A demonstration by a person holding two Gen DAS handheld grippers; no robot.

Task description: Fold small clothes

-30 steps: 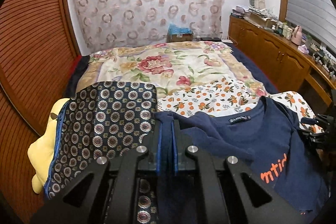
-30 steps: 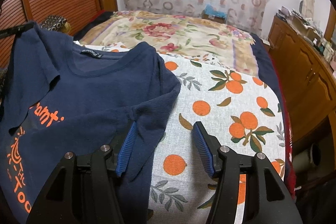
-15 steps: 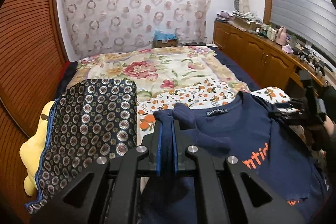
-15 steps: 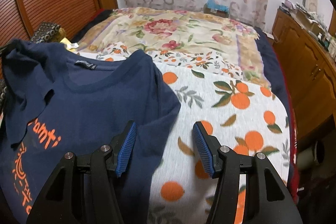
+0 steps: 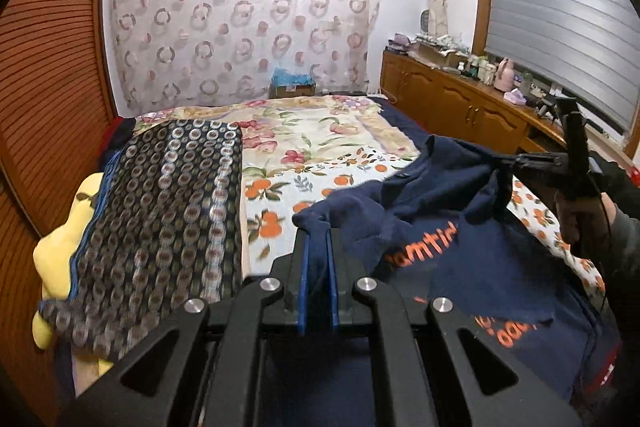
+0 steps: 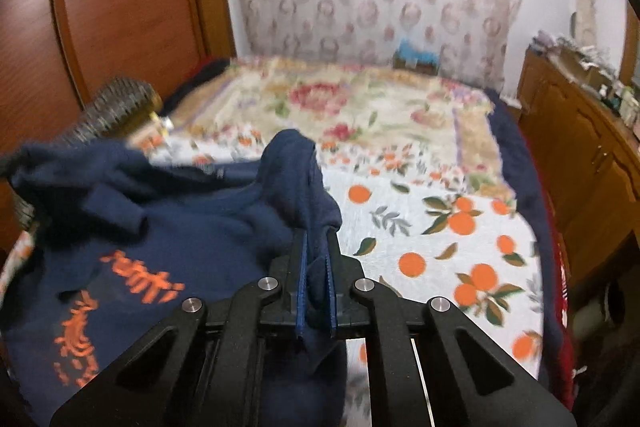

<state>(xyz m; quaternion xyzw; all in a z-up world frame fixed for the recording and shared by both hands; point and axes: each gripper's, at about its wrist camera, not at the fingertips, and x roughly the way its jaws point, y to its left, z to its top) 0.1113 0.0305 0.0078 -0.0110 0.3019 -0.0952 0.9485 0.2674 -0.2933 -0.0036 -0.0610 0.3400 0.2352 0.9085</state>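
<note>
Since a second ago the navy blue cotton T-shirt with orange lettering (image 5: 472, 259) has left its flat spread on the orange-print white bedsheet (image 5: 288, 187) and now hangs bunched between the two tools, and the right gripper (image 6: 317, 283) has just been closing, its jaws now clenched on a thick fold of the shirt's right shoulder; going left to right, a yellow plush toy (image 5: 60, 251) lies at the bed's far left edge, touching a dark folded cloth patterned with small rings (image 5: 160, 219); just beside that cloth the left gripper (image 5: 318, 275) has its jaws clamped on the shirt's left shoulder or sleeve; further right the shirt's body sags onto the sheet, and at the frame's right edge a person's hand (image 5: 580, 223) holds the other tool; a wooden cabinet (image 5: 460, 103) stands beyond. Likely trouble: each grip looks to hold a bunched wad, not a clean seam, so a lift could leave the shirt twisted and the fold crooked; pulling the hands apart too hard could drag fabric out of one pair of jaws.
</note>
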